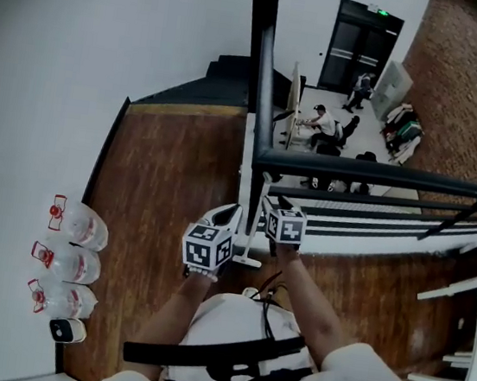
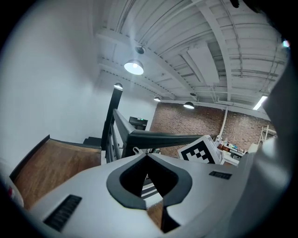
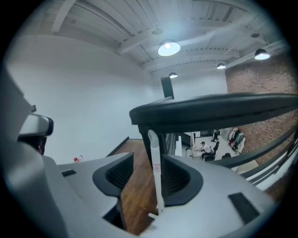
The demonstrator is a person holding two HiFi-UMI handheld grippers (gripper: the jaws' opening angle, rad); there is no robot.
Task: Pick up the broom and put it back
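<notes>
The broom (image 3: 156, 172) is a thin white handle that stands upright and leans its top against the black railing (image 3: 214, 109). It rises between the jaws of my right gripper (image 3: 147, 161), close to the right-hand jaw; the jaws stand wide and the pads do not press it. In the head view the broom (image 1: 250, 244) stands at the railing's (image 1: 380, 173) corner, between my right gripper (image 1: 273, 204) and my left gripper (image 1: 228, 215). My left gripper (image 2: 147, 156) has its tips together with nothing in them and points at the railing (image 2: 158, 137).
Three large water bottles (image 1: 72, 261) lie along the white wall at the left, with a small white device (image 1: 68, 329) beside them. A white rack (image 1: 474, 323) stands at the right. Beyond the railing the floor drops to a lower level where people (image 1: 321, 122) sit.
</notes>
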